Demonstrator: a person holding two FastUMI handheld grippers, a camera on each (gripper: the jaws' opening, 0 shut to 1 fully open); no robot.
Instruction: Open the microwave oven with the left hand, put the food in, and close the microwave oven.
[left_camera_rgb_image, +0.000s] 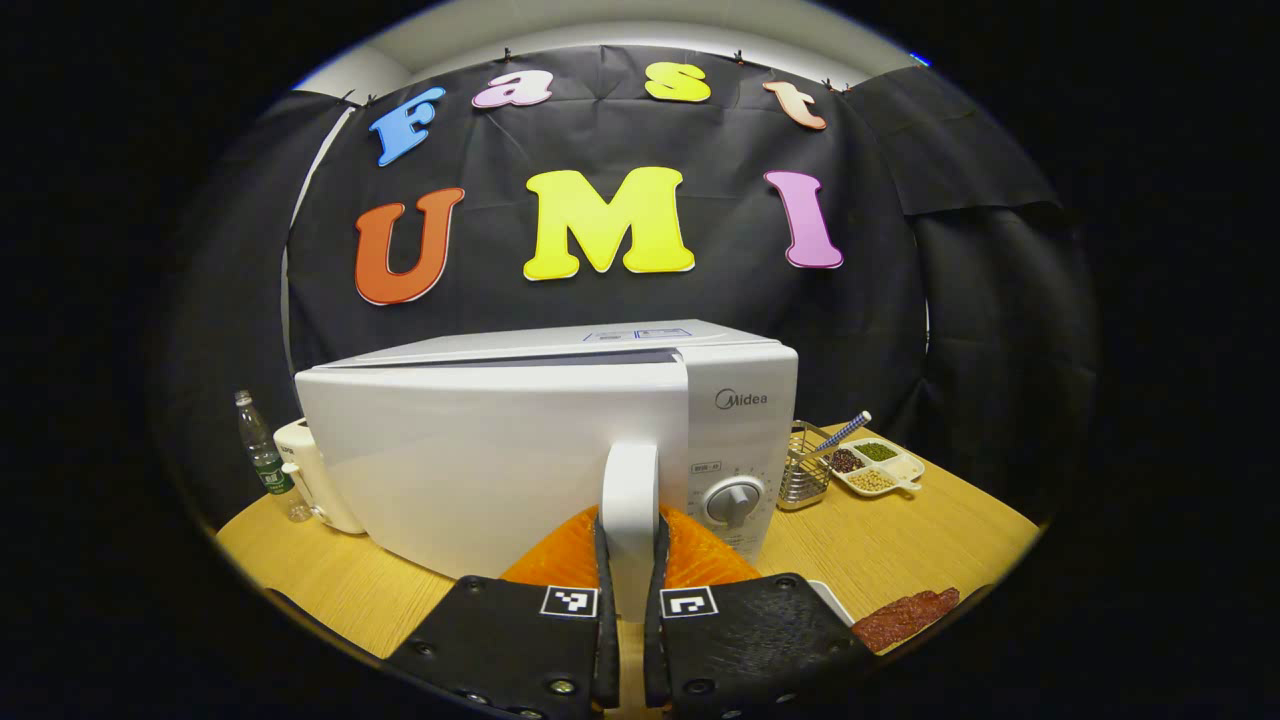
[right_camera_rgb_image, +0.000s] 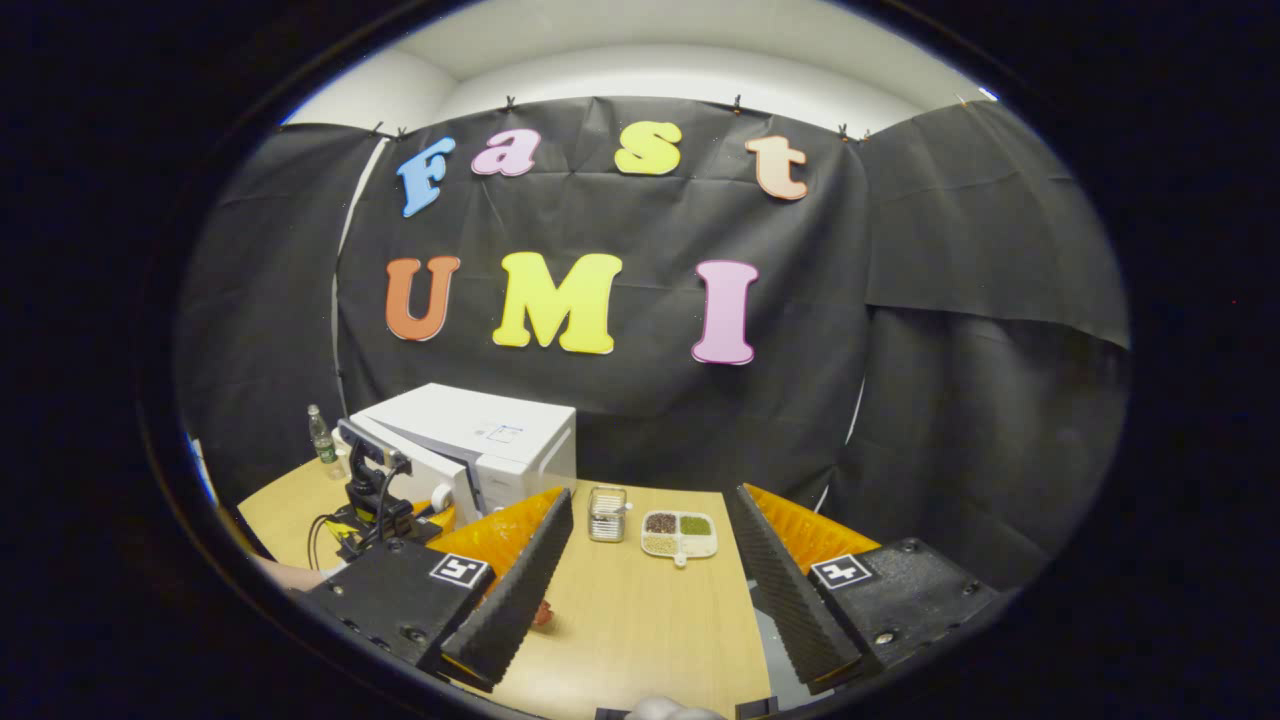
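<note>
The white microwave oven (left_camera_rgb_image: 520, 450) stands on the wooden table, its door (left_camera_rgb_image: 480, 460) swung slightly ajar at the top. My left gripper (left_camera_rgb_image: 630, 535) is shut on the door's upright white handle (left_camera_rgb_image: 630, 480), one finger on each side. Reddish-brown food slices (left_camera_rgb_image: 905, 615) lie by a white plate's edge (left_camera_rgb_image: 830, 600) at the lower right. In the right gripper view, my right gripper (right_camera_rgb_image: 650, 498) is wide open above the table, nothing between its fingers. There the left gripper (right_camera_rgb_image: 375, 500) sits at the microwave oven (right_camera_rgb_image: 480, 445), and a bit of red food (right_camera_rgb_image: 543, 612) peeks beside my left finger.
A plastic bottle (left_camera_rgb_image: 262, 455) and a small white appliance (left_camera_rgb_image: 310, 480) stand left of the microwave. To its right are a wire basket (left_camera_rgb_image: 805, 470) and a divided dish of beans (left_camera_rgb_image: 875, 468). The table edge (left_camera_rgb_image: 330, 620) runs close below my fingers.
</note>
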